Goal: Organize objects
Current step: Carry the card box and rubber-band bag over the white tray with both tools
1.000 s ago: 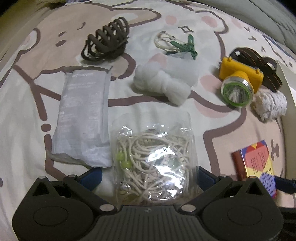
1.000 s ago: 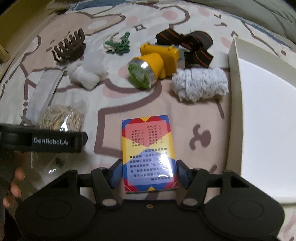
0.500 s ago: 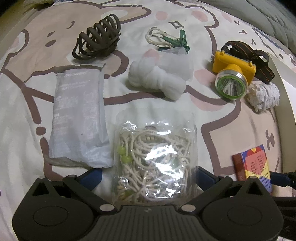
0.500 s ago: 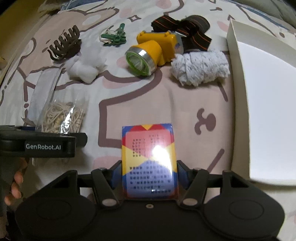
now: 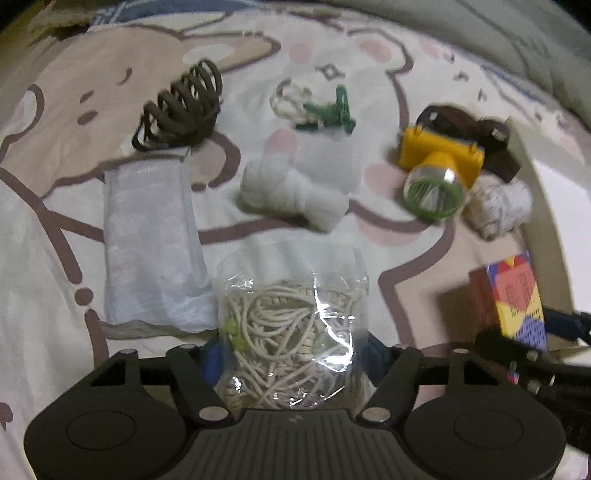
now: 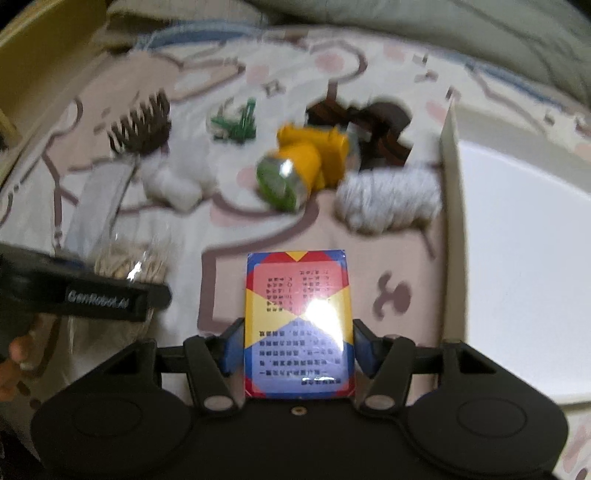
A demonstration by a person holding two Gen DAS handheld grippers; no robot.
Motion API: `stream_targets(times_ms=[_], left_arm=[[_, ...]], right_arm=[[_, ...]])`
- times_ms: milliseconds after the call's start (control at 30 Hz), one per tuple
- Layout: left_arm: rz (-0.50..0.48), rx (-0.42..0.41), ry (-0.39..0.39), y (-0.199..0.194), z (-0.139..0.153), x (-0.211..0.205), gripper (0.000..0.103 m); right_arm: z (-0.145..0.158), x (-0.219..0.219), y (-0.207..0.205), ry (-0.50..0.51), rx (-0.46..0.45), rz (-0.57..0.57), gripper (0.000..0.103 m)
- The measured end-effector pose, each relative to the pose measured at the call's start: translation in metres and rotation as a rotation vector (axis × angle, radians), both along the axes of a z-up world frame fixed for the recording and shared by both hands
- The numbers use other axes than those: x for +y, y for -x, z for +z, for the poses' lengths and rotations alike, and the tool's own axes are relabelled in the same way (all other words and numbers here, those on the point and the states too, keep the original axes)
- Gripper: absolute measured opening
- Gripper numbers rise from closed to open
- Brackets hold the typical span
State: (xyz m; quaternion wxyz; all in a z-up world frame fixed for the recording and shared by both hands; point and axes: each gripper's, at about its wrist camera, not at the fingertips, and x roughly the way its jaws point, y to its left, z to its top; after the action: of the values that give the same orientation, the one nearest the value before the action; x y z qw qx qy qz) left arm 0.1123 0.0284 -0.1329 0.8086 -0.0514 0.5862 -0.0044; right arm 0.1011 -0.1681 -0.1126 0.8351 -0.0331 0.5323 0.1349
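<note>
My left gripper (image 5: 291, 354) is shut on a clear bag of cream cords (image 5: 291, 325) and holds it above the bedsheet. My right gripper (image 6: 297, 341) is shut on a colourful card box (image 6: 297, 325), lifted off the sheet. The box also shows at the right of the left wrist view (image 5: 517, 302). The bag and left gripper show at the left of the right wrist view (image 6: 129, 264). A white tray (image 6: 517, 258) lies to the right of the box.
On the sheet lie a brown hair claw (image 5: 181, 107), a grey foil packet (image 5: 151, 240), a white cotton wad (image 5: 295, 192), green clips (image 5: 328, 112), a yellow headlamp (image 5: 436, 173) and a white yarn bundle (image 5: 498, 206). A grey blanket (image 6: 443, 29) lies behind.
Both grippers have risen and pulled back with their loads. The bag and the card box are higher off the sheet, and the views are blurred by motion.
</note>
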Motion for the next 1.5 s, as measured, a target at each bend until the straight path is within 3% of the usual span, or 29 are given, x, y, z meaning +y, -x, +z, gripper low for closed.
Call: stream_targets(times_ms=[267, 500, 667, 967, 1100, 1200, 1500], left_arm=[[0.024, -0.141, 0.070, 0.014, 0.046, 0.003, 0.065], [0.014, -0.334, 0.084, 0.015, 0.094, -0.006, 0.065], [0.016, -0.431, 0.107, 0.014, 0.120, -0.019, 0.065], [0.007, -0.409, 0.178, -0.003, 0.125, -0.056, 0.065], [0.005, -0.416, 0.156, -0.013, 0.129, -0.078, 0.065], [-0.024, -0.424, 0.147, -0.020, 0.130, -0.103, 0.065], [-0.132, -0.388, 0.217, -0.032, 0.112, -0.201, 0.065]], right_arm=[[0.040, -0.015, 0.003, -0.021, -0.203, -0.035, 0.060], [0.077, -0.030, 0.007, -0.047, -0.354, -0.063, 0.060], [0.102, -0.047, 0.004, -0.041, -0.414, -0.090, 0.060], [0.111, -0.115, -0.004, -0.024, -0.460, -0.196, 0.060], [0.104, -0.152, -0.007, 0.030, -0.474, -0.214, 0.060], [0.095, -0.180, -0.009, 0.062, -0.465, -0.253, 0.060], [0.063, -0.254, -0.010, 0.118, -0.370, -0.325, 0.060]])
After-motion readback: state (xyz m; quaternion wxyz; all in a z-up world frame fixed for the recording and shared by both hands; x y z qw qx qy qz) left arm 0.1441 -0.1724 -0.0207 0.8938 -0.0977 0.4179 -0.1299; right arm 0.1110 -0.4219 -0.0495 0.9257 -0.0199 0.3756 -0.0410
